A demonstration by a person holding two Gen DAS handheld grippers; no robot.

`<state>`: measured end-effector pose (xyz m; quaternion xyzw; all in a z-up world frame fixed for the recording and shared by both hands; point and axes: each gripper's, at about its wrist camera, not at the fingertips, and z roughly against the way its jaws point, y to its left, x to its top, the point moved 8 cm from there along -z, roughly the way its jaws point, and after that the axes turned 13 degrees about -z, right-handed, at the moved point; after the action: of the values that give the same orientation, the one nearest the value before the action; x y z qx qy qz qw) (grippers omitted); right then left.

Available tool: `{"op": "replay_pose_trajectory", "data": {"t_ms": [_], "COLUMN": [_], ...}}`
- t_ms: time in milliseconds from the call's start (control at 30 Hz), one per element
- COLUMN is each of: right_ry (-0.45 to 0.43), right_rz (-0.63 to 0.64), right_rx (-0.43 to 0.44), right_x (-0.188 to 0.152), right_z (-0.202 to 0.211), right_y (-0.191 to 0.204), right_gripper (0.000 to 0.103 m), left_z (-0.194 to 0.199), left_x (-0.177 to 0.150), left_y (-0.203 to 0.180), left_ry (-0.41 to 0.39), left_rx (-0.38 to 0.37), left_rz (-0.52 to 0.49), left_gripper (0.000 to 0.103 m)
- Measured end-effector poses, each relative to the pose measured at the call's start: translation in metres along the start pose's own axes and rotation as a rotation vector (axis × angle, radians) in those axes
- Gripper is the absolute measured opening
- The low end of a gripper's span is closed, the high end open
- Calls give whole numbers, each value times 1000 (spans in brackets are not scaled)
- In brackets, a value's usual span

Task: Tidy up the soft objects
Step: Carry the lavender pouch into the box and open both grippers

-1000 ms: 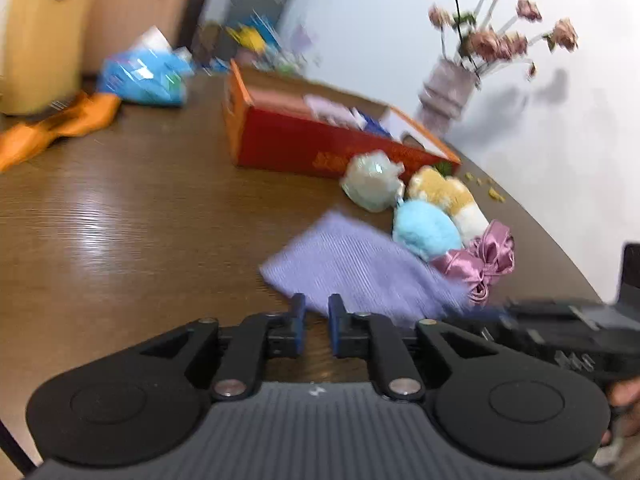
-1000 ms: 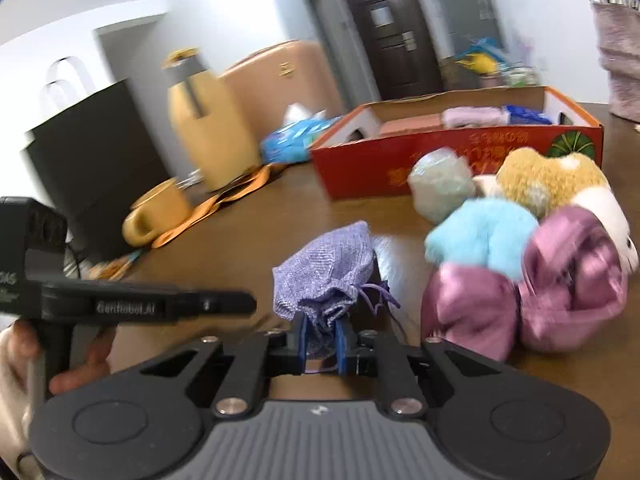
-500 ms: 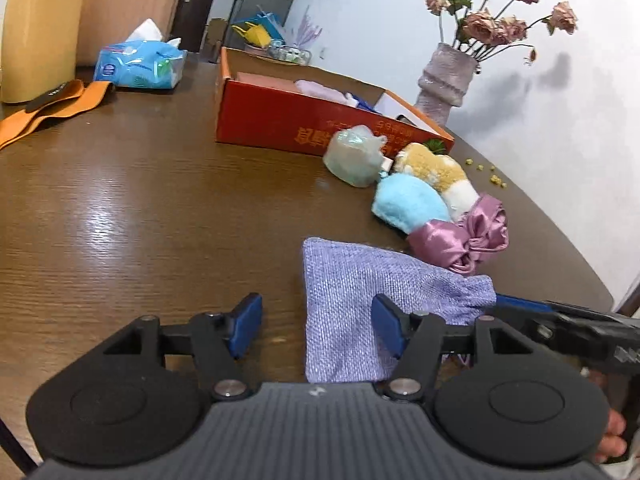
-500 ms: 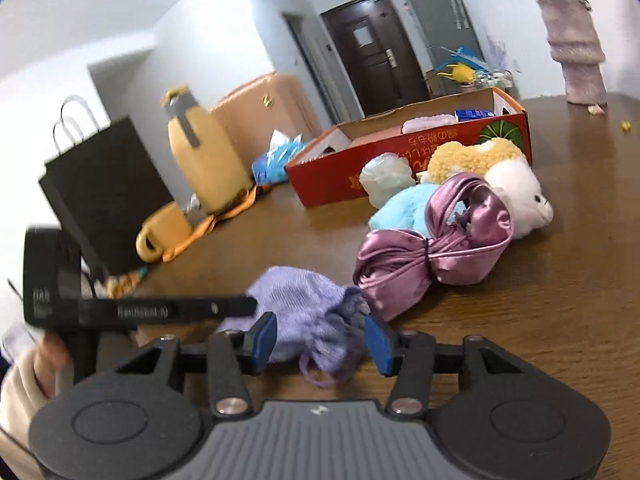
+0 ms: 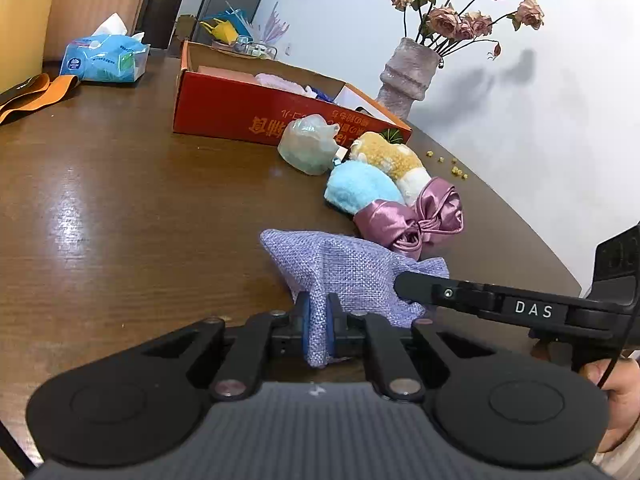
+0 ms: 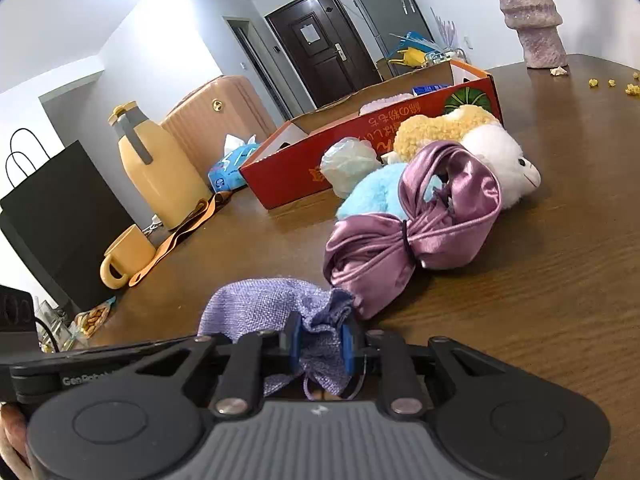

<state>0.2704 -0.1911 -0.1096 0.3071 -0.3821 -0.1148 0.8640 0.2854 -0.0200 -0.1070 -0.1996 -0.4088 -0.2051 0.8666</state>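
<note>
- We have both tools on the lilac woven drawstring pouch [image 5: 352,272], low centre of the left wrist frame, lying on the dark wooden table [image 5: 120,216].
- Left gripper [image 5: 316,322]: blue pads pressed onto a pinched-up fold at the pouch's closed corner; cloth tents up between them.
- Right gripper [image 6: 320,346]: pads pinching the gathered mouth end of the pouch, bottom centre of its frame; a loose cord loop hangs below the pads.
- Pouch looks: coarse open weave, limp, apparently empty or nearly so, creased into a ridge between the two holds, frayed ruffle at the mouth.
- Risk, as we judge it: pulling the two holds apart too hard could slide the thin fold out of the left pads, since only a narrow pleat is caught.
- Risk: the dangling cord could snag on the right tool's linkage when lifted.
- Risk: the mauve satin bow-shaped scrunchie bundle [image 5: 412,220] sits just beside the pouch's far edge; a sideways drag could sweep it along, and nudge the pale blue plush ball [image 5: 360,190] touching it.
- Red cardboard box [image 5: 240,108], upper centre, already holding some items, is our likely destination; well apart from the pouch, so a long carry with a floppy load.
</note>
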Motion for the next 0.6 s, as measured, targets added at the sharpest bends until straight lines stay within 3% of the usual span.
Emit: {"op": "replay_pose_trajectory", "data": {"t_ms": [600], "right_ry": [-70], "right_rz": [101], "right_rx": [17], "right_x": [-16], "right_z": [51], "right_y": [28], "right_gripper": [18], "left_z": [56], "left_x": [-1], "left_y": [-33], "left_ry": [-90], "left_rx": [70], "left_rz": [-54], "left_gripper": [8]}}
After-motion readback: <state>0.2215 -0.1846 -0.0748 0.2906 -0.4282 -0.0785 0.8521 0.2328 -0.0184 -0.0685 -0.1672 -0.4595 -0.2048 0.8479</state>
